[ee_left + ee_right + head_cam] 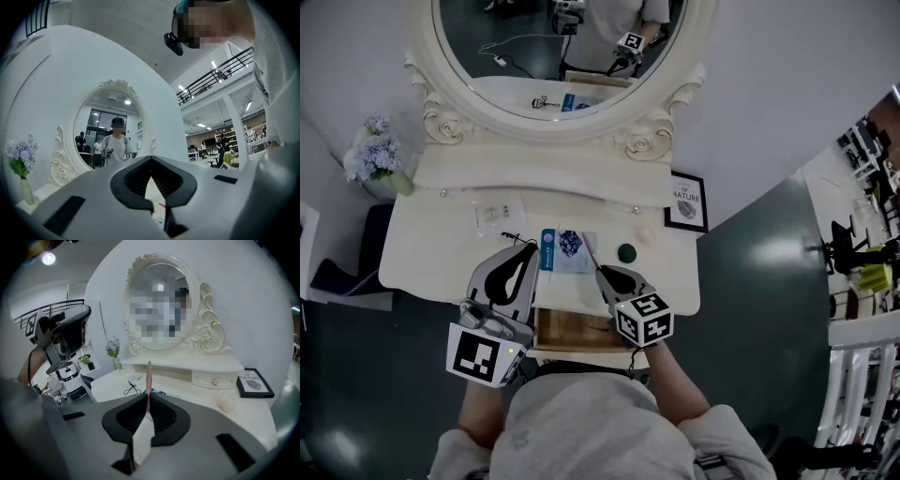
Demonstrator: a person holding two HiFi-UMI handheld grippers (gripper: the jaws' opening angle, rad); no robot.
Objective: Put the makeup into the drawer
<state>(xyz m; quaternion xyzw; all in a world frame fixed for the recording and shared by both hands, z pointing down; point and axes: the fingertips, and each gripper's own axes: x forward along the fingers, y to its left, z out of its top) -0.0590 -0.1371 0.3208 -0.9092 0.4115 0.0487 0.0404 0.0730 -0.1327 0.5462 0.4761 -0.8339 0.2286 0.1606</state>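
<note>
1. Pink makeup pencil (148,376) — slim and long, pinched at its lower end between the fingers of the right gripper (604,273). It juts past their tips toward 11 o'clock, over the counter (441,262).
2. Drawer (570,330) — wooden inside, pulled open at the counter's front edge, at 6 o'clock from the pencil.
3. Blue-and-white flat pack (566,251), lying flat just at 9 o'clock of the pencil.
4. Dark green round piece (626,252), at 3 o'clock of the pencil, with a pale pink lump (646,236) near it at 1 o'clock.
</note>
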